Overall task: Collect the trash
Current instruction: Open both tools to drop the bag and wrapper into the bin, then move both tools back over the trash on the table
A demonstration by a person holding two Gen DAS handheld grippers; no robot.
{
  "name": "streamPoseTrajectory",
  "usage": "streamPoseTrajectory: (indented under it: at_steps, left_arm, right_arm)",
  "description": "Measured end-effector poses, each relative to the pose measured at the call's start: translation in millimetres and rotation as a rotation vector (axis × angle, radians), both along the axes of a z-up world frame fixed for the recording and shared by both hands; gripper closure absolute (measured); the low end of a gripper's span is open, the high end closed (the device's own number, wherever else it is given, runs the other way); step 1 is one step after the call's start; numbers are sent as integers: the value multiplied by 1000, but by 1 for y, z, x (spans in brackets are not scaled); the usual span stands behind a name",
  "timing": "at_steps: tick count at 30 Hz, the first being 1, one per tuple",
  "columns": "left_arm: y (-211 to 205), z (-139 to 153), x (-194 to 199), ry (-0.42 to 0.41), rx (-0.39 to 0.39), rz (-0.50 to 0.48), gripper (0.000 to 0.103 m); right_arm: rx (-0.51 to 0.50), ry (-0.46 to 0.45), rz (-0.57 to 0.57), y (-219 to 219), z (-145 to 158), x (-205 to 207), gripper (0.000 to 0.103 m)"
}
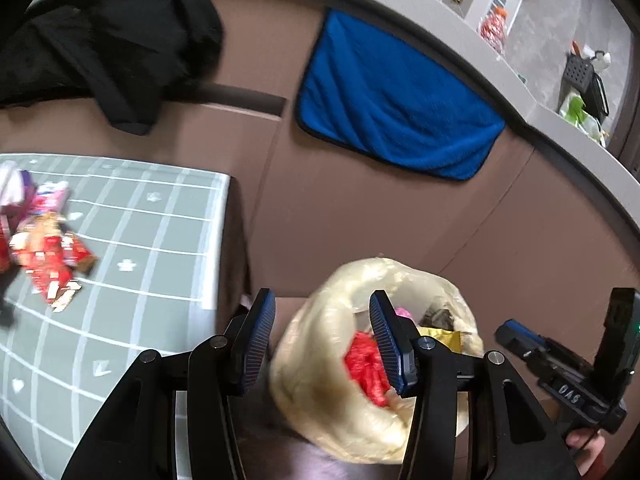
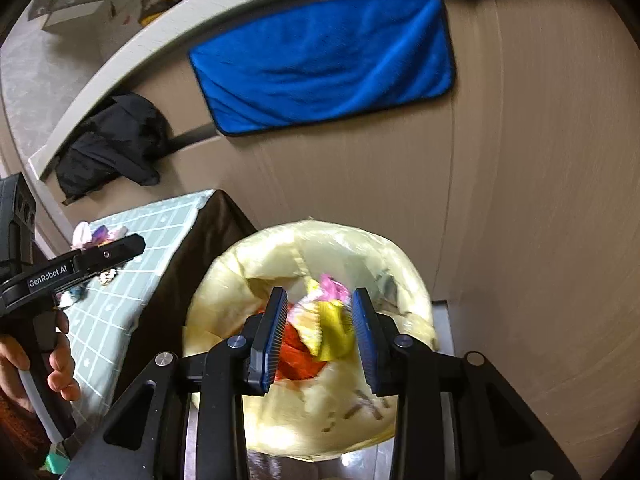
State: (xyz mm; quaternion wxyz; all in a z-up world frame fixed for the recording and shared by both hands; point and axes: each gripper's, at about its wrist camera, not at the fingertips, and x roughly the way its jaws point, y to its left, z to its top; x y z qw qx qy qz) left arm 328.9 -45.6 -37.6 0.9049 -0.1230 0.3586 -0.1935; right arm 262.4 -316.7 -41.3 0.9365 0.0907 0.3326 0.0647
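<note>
Left wrist view
Left gripper [image 1: 322, 342]: jaws stood wide apart with nothing between the pads, hanging over the gap between the table and the trash bag.
Trash bag [image 1: 316, 364]: a pale yellow liner with its mouth open, sitting just past the right finger; the left finger stood clear of its rim.
Bag contents: a red wrapper [image 1: 366, 366] showed beside the right finger, with a gold wrapper [image 1: 442, 336] and a pink scrap behind it.
Table [image 1: 160, 216]: a grey-green checked cloth; a heap of red and pink wrappers [image 1: 46, 256] lay near its left edge, well apart from the fingers.
Right gripper [image 1: 532, 346]: seen side-on at the right edge, beside the bag; its jaw state could not be told here.
Blue towel [image 1: 394, 110]: hung flat on the brown wall behind.
Black garment [image 1: 108, 40]: draped at the upper left.

Right wrist view
Right gripper [image 2: 320, 334]: released, fingers spread above the bag's mouth [image 2: 256, 264].
Crumpled wrapper [image 2: 324, 324]: pink, white and yellow, seen between the two pads without clearly touching either, over the red wrapper [image 2: 298, 354] inside the bag.
Left gripper [image 2: 120, 246]: at the left, over the table's near edge [image 2: 120, 320], held in a hand [image 2: 40, 364].
Blue towel [image 2: 324, 64]: on the wall above the bag.
</note>
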Motion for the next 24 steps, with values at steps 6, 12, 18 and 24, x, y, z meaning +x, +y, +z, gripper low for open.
streamPoseTrajectory:
  at_steps: [6,12,18,24]
  left_arm:
    - [43,6,-20,-73,61,83,53]
    - [109,5,-42,-96,89,223,53]
    - [178,4,-72,-115,101,392,53]
    - [243,-6,-92,-102,71,532,53]
  right_arm:
    - [21,-68,88,35,19,0,71]
    - [59,-87,188,81,26,12,70]
    - [60,-57,294,136,19,21,70]
    - [38,-31,383,185,13,26,70]
